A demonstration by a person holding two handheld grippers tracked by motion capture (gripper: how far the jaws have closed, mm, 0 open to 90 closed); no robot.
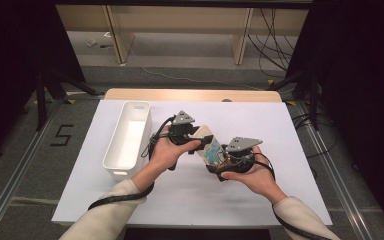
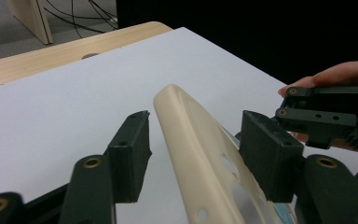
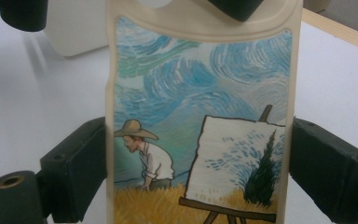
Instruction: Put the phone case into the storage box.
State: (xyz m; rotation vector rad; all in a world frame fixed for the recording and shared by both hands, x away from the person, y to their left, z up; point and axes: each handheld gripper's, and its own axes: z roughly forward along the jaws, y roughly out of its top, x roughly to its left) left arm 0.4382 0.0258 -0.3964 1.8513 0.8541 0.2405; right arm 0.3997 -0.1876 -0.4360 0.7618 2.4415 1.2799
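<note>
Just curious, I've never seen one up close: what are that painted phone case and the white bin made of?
Phone case: probably flexible plastic or rubber, cream with a slight sheen and moulded cut-outs; the painted side looks printed. White bin: likely rigid moulded plastic, smooth, with rounded corners and a handle slot.

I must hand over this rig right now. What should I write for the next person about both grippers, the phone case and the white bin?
Right gripper: shut on the phone case, pads on its two long edges, painted side toward its camera.
Left gripper: open, jaws either side of the case's top end, one pad close to it and a gap at the other.
Case is held above the table, between both hands.
White bin stands at the left, nothing seen inside.
Done: case lifted.
Left: probably finish the left grip, then perhaps put the case in the bin.
</note>
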